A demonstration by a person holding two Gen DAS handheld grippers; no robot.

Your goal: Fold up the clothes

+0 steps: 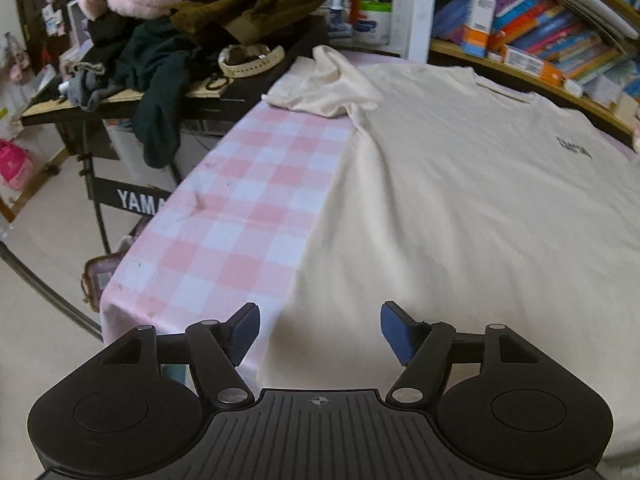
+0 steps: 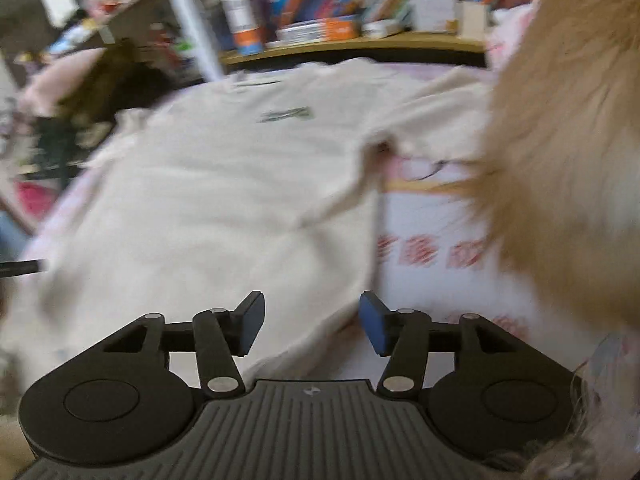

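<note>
Left wrist view: the left gripper [image 1: 320,332] hangs with its jaws apart and nothing between them, above the near hem of the cream T-shirt [image 1: 460,184]. The shirt lies spread front-up on the table [image 1: 224,216], which wears a pink-and-white checked cloth. A bare strip of cloth runs along the shirt's left side to the table's left edge, where the floor drops away. One sleeve [image 1: 316,88] lies crumpled near the far left corner. A stand piled with dark clothes [image 1: 168,68] crowds that corner; a bookshelf [image 1: 532,44] lines the far side.

Right wrist view, blurred: the right gripper [image 2: 312,322] is likewise open and empty over the shirt's near right edge. Something tan and furry [image 2: 560,160] fills the right side.
</note>
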